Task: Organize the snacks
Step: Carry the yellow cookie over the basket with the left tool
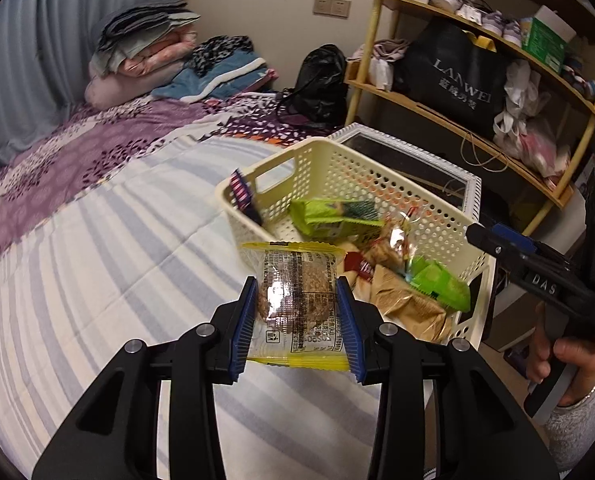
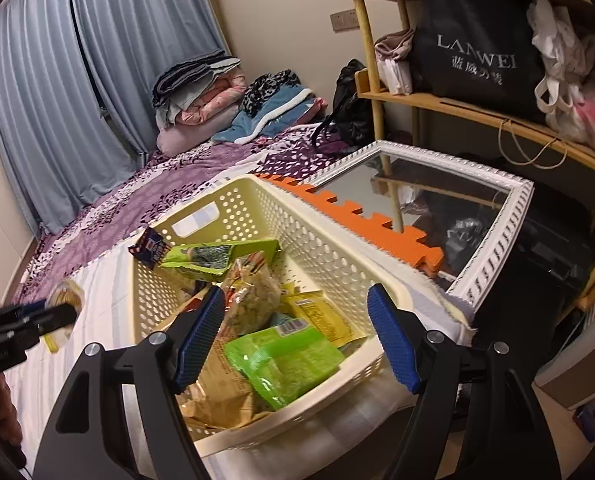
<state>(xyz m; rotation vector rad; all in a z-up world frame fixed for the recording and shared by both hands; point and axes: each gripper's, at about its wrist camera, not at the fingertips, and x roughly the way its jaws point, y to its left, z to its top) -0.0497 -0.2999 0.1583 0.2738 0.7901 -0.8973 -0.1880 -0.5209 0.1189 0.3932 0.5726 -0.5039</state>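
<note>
My left gripper (image 1: 297, 312) is shut on a clear cookie packet with yellow ends (image 1: 297, 304) and holds it above the striped bed, just left of the cream perforated basket (image 1: 329, 164). The basket (image 2: 325, 240) holds several snack packets, among them a bright green pack (image 2: 285, 360), a seaweed pack (image 2: 213, 258) and a brown bag (image 2: 213, 396). My right gripper (image 2: 297, 336) is open and empty, hovering over the near end of the basket. It shows in the left wrist view (image 1: 509, 250) at the right, and the left gripper (image 2: 53, 316) shows at the left of the right wrist view.
The basket sits on a bed with a striped sheet (image 1: 97, 280) and purple cover (image 1: 77, 152). A white-framed mirror (image 2: 493, 248) and orange foam mat (image 2: 361, 220) lie beside it. A wooden shelf (image 2: 477, 112) with bags stands to the right. Folded bedding (image 1: 145, 52) is piled at the far end.
</note>
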